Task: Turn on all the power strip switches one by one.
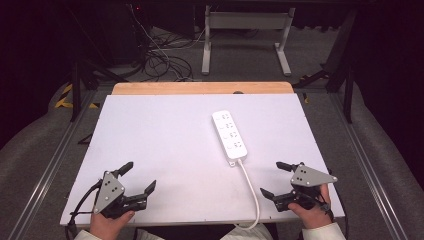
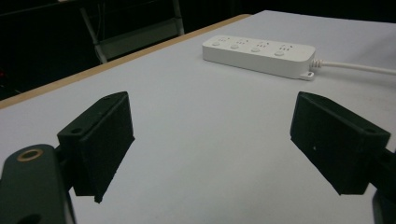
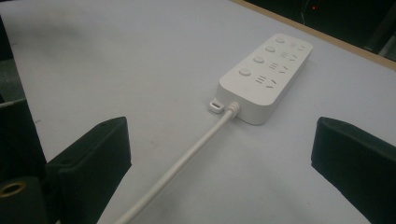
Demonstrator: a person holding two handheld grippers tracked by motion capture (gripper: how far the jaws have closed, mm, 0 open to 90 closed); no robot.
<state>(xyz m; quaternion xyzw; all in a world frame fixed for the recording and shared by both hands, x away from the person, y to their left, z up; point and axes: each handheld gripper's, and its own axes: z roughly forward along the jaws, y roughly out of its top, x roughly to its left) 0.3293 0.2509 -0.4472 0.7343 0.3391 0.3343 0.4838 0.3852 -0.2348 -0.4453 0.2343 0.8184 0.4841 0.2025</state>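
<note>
Plastic, rigid and light, the white four-socket power strip [image 1: 229,135] with its stiff cable [image 1: 251,192] suits our gaping right hand-held gripper [image 1: 276,180] pinching its long sides at eleven o'clock; the left hand-held gripper [image 1: 138,177] idles agape.

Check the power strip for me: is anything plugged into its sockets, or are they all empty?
Empty. The white power strip lies flat on the table with no plug in any socket; only its own cord leaves the near end.

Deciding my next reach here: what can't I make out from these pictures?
- Power strip cord: runs off the table's near edge in the high view; plug end unseen.
- Socket markings: too small in the high view.
- Left gripper, right gripper: open, empty; their own views crop the jaw bases.
</note>
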